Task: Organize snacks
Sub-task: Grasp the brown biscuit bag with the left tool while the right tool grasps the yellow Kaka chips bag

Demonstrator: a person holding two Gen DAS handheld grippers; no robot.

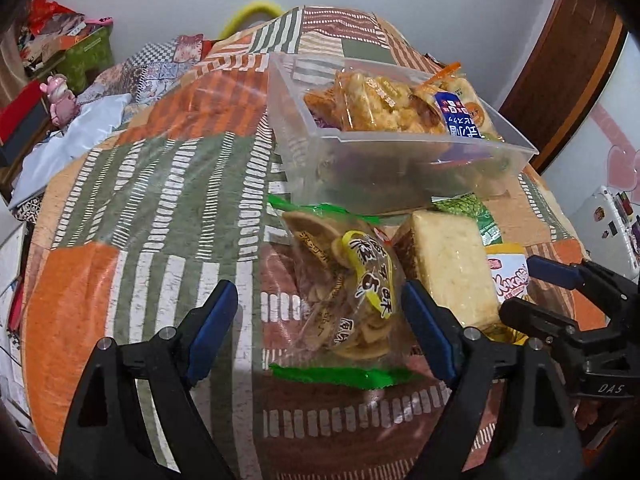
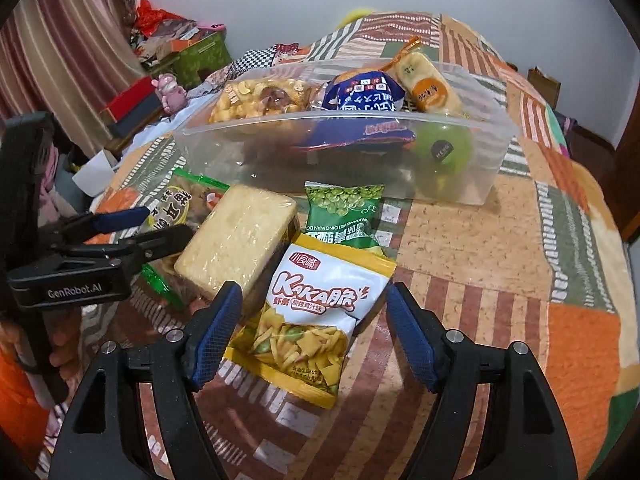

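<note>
A clear plastic bin [image 1: 400,176] [image 2: 224,148] on the patchwork tablecloth holds several snack packs. In front of it lie a clear green-edged bag of biscuit slices [image 1: 344,292] [image 2: 176,208], a pale wrapped cake block [image 1: 448,264] [image 2: 240,240], a green pea packet [image 2: 344,212] and a yellow-white KAKA crisp packet [image 2: 312,312] [image 1: 508,276]. My left gripper [image 1: 320,304] is open, its fingers either side of the biscuit bag. My right gripper [image 2: 314,312] is open, its fingers either side of the KAKA packet. Each gripper shows in the other's view.
The patchwork tablecloth [image 1: 140,200] [image 2: 500,240] covers a round table. Beyond its left edge are green boxes [image 1: 86,54] [image 2: 200,56], a pink figurine [image 1: 60,98] [image 2: 170,90] and clutter. A wall stands behind; a dark wooden frame [image 1: 568,52] is at the right.
</note>
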